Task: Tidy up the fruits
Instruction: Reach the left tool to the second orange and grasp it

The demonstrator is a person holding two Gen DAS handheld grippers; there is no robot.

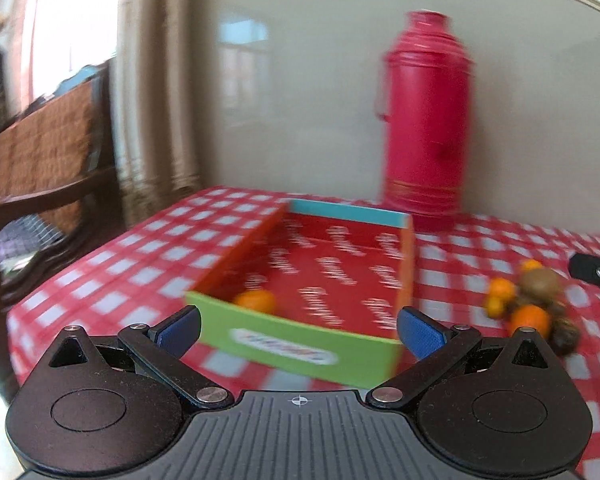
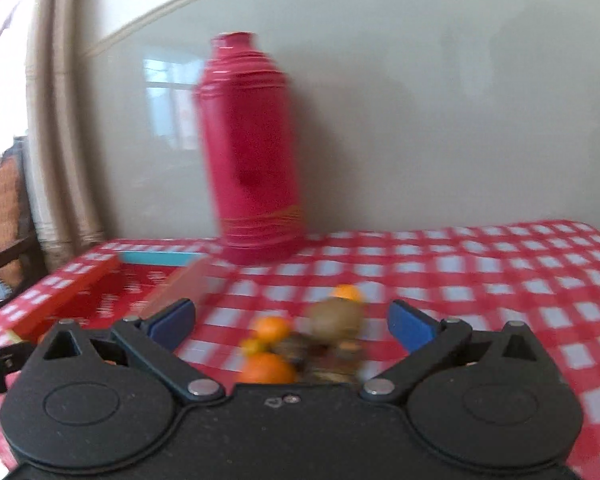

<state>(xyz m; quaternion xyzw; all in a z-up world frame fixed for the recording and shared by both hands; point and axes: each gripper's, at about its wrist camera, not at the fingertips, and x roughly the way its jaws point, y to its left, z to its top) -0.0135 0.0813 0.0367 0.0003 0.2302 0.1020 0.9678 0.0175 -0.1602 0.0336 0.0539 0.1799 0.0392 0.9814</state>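
Note:
An open cardboard box [image 1: 300,344] with a green front wall and red inside stands on the checked tablecloth. One orange fruit [image 1: 256,301] lies inside it near the front left. My left gripper [image 1: 298,330] is open and empty just before the box's front wall. A pile of fruit [image 1: 528,306], small oranges and brown kiwis, lies right of the box. In the right wrist view my right gripper [image 2: 292,326] is open and empty, with the pile [image 2: 300,344] between and just beyond its fingers. The box [image 2: 100,296] shows at the left there.
A tall red thermos [image 1: 426,128] stands behind the box near the wall; it also shows in the right wrist view [image 2: 252,152]. A wooden chair [image 1: 48,168] stands left of the table. The right gripper's tip [image 1: 596,274] shows at the far right.

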